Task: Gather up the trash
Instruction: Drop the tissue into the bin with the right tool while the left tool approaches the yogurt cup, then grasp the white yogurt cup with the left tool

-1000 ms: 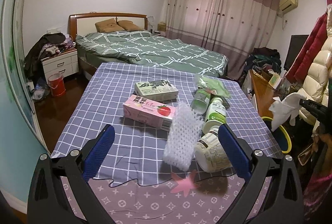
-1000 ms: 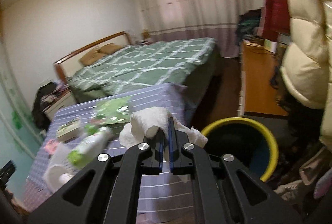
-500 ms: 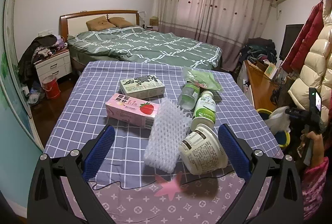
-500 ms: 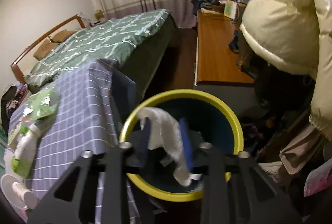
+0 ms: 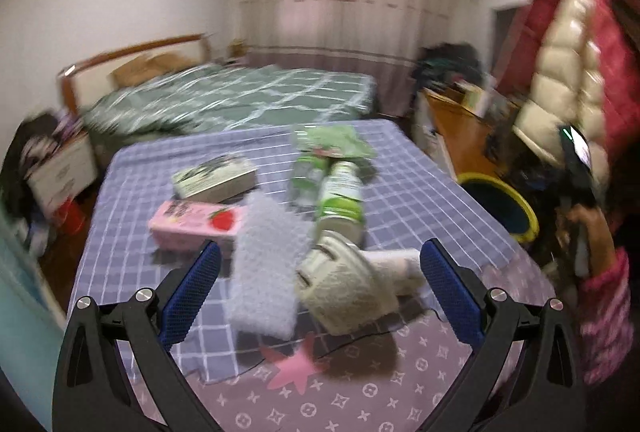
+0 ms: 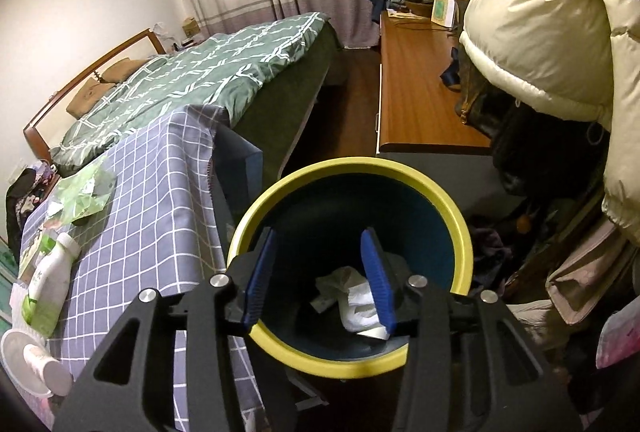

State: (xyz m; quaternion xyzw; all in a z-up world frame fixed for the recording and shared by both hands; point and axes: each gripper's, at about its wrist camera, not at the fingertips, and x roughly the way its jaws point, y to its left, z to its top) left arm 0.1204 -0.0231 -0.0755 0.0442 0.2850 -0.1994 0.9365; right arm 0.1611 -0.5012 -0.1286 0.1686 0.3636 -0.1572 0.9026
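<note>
Your right tool [image 6: 318, 272] stands open and empty over the yellow-rimmed dark round bin [image 6: 456, 224]; crumpled white tissue [image 6: 356, 296] lies inside. Your left tool [image 5: 318, 282] (wide open, empty) hovers near the checked-cloth tabletop [image 5: 420, 192].

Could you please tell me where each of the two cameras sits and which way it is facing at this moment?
Left wrist: on the open left gripper, above the near table edge, facing across the trash towards the bed; the person's right arm shows.
Right wrist: on the open right gripper, looking down into the yellow-rimmed bin holding crumpled tissue.
Shared: the bin, the white-and-green bottle, checked tablecloth, bed.
</note>
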